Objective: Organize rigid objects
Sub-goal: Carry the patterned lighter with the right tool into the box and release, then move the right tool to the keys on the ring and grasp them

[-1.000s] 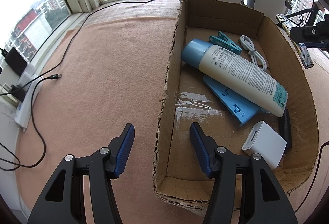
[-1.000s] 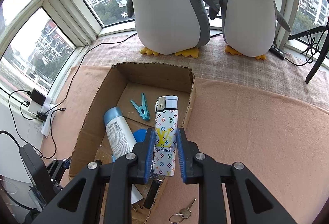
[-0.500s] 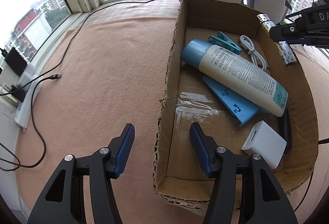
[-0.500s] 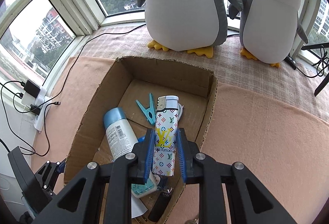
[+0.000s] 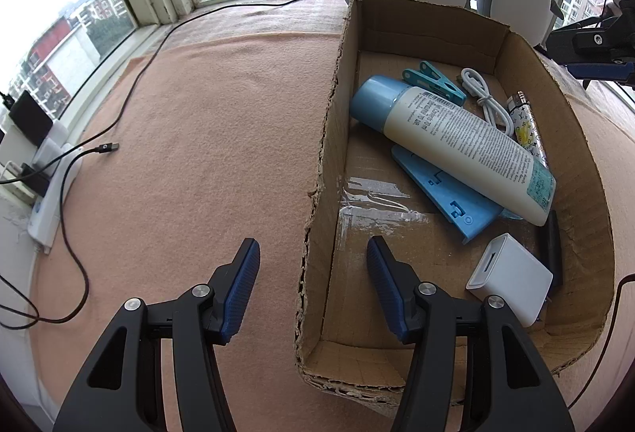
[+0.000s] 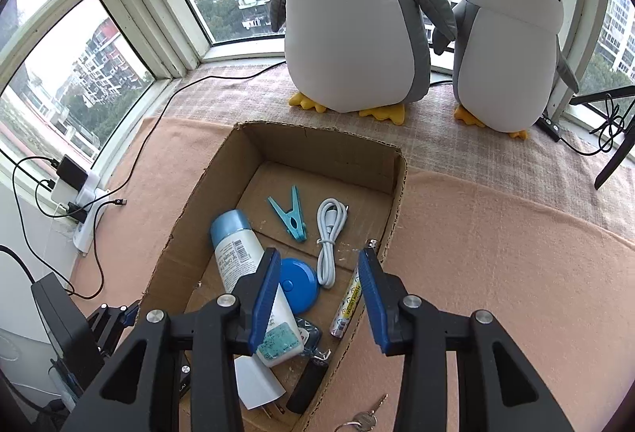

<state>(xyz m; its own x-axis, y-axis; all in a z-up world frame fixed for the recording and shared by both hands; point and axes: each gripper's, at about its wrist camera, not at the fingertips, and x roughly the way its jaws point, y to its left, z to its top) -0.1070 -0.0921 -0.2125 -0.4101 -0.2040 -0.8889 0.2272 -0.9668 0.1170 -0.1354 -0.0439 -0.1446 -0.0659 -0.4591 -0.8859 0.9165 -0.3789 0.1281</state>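
Observation:
A cardboard box (image 6: 329, 150) (image 5: 329, 138) lies on the pink blanket. Inside are a patterned lighter (image 6: 349, 303) (image 5: 526, 126) lying along the right wall, a white tube with a blue cap (image 6: 246, 269) (image 5: 456, 138), a teal clothespin (image 6: 291, 219) (image 5: 434, 81), a white cable (image 6: 329, 237) (image 5: 486, 100), a blue flat piece (image 5: 444, 190), a blue round case (image 6: 297, 285) and a white charger cube (image 5: 510, 279). My right gripper (image 6: 319, 291) is open and empty above the box's right side. My left gripper (image 5: 313, 289) is open, straddling the box's left wall.
Two plush penguins (image 6: 357, 19) (image 6: 512, 39) stand behind the box by the window. Keys (image 6: 363, 420) lie on the blanket beside the box's near right corner. A power strip with cables (image 5: 51, 194) lies at the left edge.
My right gripper moved over the box, opened and let go of the lighter, which now lies inside by the right wall. The left gripper has not moved.

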